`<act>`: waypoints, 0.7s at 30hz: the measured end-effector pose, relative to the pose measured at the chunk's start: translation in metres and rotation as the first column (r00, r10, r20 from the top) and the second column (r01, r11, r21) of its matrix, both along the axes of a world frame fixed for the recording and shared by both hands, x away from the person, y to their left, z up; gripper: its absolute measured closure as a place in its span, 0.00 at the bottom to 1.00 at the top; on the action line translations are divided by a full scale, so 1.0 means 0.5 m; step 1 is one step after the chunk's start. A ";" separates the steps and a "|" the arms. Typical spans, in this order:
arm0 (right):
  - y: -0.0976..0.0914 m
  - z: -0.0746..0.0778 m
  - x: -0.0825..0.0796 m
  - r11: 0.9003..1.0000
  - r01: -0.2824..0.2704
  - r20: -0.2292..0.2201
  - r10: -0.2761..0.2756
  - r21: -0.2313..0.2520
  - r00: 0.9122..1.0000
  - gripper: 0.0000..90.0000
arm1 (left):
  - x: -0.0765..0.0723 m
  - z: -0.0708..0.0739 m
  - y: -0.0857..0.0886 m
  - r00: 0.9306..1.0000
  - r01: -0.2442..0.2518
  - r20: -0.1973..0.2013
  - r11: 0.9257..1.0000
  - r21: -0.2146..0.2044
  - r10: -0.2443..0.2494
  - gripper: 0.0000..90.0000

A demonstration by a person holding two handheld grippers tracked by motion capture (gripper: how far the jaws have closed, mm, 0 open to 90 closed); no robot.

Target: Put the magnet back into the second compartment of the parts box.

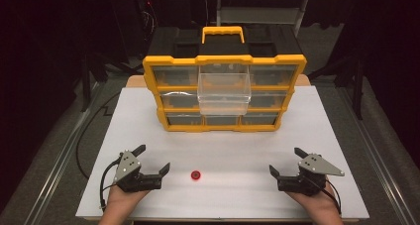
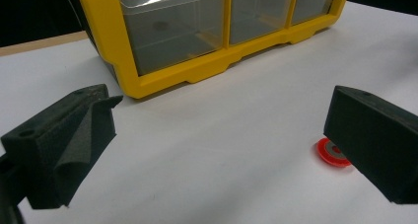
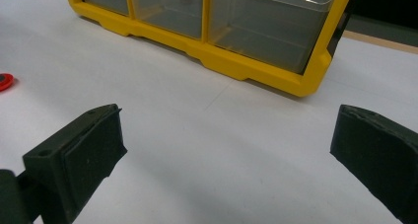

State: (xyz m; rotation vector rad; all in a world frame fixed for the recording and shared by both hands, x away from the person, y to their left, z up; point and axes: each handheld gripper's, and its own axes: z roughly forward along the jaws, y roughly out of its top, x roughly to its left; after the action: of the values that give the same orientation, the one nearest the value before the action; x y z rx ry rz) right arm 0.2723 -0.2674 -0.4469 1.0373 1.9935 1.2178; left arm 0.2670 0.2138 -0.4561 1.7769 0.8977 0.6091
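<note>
Unlabelled red disc (image 1: pixel 196 175) near left gripper (image 1: pixel 153 158), no writing legible.

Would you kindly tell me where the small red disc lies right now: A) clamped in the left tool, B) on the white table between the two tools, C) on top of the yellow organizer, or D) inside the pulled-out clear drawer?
B: the red disc lies flat on the white table, between the open left tool and right tool.

Disc (image 1: pixel 196 175) on table (image 1: pixel 307 131), before drawer cabinet (image 1: pixel 224 93).
</note>
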 end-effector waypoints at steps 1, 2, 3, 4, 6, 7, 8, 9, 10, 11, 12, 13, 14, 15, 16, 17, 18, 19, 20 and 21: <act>0.000 0.000 0.000 1.000 0.002 -0.008 -0.002 -0.004 1.000 0.00 | 0.000 0.000 0.000 1.000 0.001 -0.001 1.000 0.000 -0.001 0.01; 0.000 -0.001 0.001 1.000 0.004 -0.012 -0.004 -0.007 1.000 0.00 | 0.000 0.000 0.000 1.000 0.001 -0.001 1.000 0.000 -0.001 0.00; 0.000 -0.001 0.001 1.000 0.004 -0.017 -0.005 -0.010 1.000 0.00 | 0.000 0.000 0.000 1.000 0.002 -0.001 1.000 0.000 -0.002 0.01; 0.001 -0.002 0.002 1.000 0.004 -0.022 -0.004 -0.014 1.000 0.00 | 0.000 0.000 0.000 1.000 0.004 0.000 1.000 -0.001 -0.004 0.01; 0.001 -0.003 0.003 1.000 0.001 -0.037 -0.002 -0.020 0.999 0.00 | 0.000 0.000 -0.001 1.000 0.006 0.000 1.000 -0.003 -0.006 0.01; 0.001 -0.004 0.004 1.000 0.001 -0.044 -0.002 -0.023 0.999 0.00 | -0.001 0.000 -0.001 1.000 0.008 0.001 1.000 -0.003 -0.008 0.01; 0.002 -0.005 0.004 1.000 0.001 -0.049 -0.002 -0.027 0.999 0.00 | -0.001 0.000 -0.001 1.000 0.009 0.002 1.000 -0.003 -0.009 0.01; 0.002 -0.005 0.004 1.000 0.001 -0.049 -0.002 -0.027 0.999 0.00 | -0.001 0.000 -0.001 1.000 0.010 0.001 1.000 -0.003 -0.010 0.01; 0.002 -0.005 0.005 0.999 -0.003 -0.052 0.001 -0.034 0.999 0.00 | -0.001 0.000 -0.001 1.000 0.010 0.001 1.000 -0.003 -0.010 0.01; 0.003 -0.006 0.005 0.999 -0.001 -0.060 -0.001 -0.041 0.998 0.00 | 0.000 0.000 -0.001 1.000 0.011 0.001 1.000 -0.004 -0.011 0.01; 0.003 -0.006 0.005 0.999 -0.001 -0.070 -0.002 -0.046 0.998 0.00 | 0.000 0.000 -0.001 1.000 0.011 0.001 1.000 -0.005 -0.011 0.01; 0.004 -0.007 0.006 0.999 -0.002 -0.079 -0.002 -0.049 0.997 0.00 | 0.000 0.000 -0.001 1.000 0.012 0.001 1.000 -0.005 -0.012 0.01; 0.005 -0.008 0.007 0.998 -0.004 -0.097 -0.001 -0.056 0.995 0.00 | -0.001 0.000 -0.001 1.000 0.014 0.001 1.000 -0.006 -0.014 0.01; 0.005 -0.009 0.007 0.998 -0.007 -0.106 0.000 -0.060 0.994 0.00 | -0.001 0.000 -0.001 1.000 0.016 0.001 1.000 -0.006 -0.016 0.01; 0.005 -0.009 0.007 0.998 -0.007 -0.106 0.000 -0.060 0.994 0.00 | -0.001 0.000 -0.001 1.000 0.018 0.000 1.000 -0.006 -0.018 0.01; 0.005 -0.010 0.007 0.998 -0.008 -0.112 0.001 -0.065 0.994 0.00 | -0.001 0.000 -0.002 1.000 0.020 0.000 1.000 -0.006 -0.020 0.01; 0.005 -0.010 0.008 0.998 -0.010 -0.123 0.001 -0.068 0.992 0.00 | -0.001 0.000 -0.002 1.000 0.022 -0.001 1.000 -0.007 -0.022 0.00; 0.005 -0.011 0.009 0.997 -0.011 -0.130 0.001 -0.073 0.991 0.00 | -0.001 0.000 -0.001 1.000 0.024 -0.003 1.000 -0.009 -0.024 0.01; 0.005 -0.011 0.009 0.997 -0.013 -0.138 0.003 -0.076 0.990 0.00 | -0.001 0.000 -0.001 1.000 0.027 -0.005 1.000 -0.012 -0.027 0.00; 0.005 -0.012 0.010 0.997 -0.015 -0.145 0.003 -0.078 0.989 0.00 | -0.002 0.001 0.000 1.000 0.028 -0.004 0.999 -0.015 -0.028 0.01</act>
State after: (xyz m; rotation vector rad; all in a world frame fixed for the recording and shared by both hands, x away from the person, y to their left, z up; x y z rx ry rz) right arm 0.2771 -0.2648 -0.4527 1.1059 2.1405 1.0863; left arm 0.2660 0.2137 -0.4559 1.7758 0.8767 0.5791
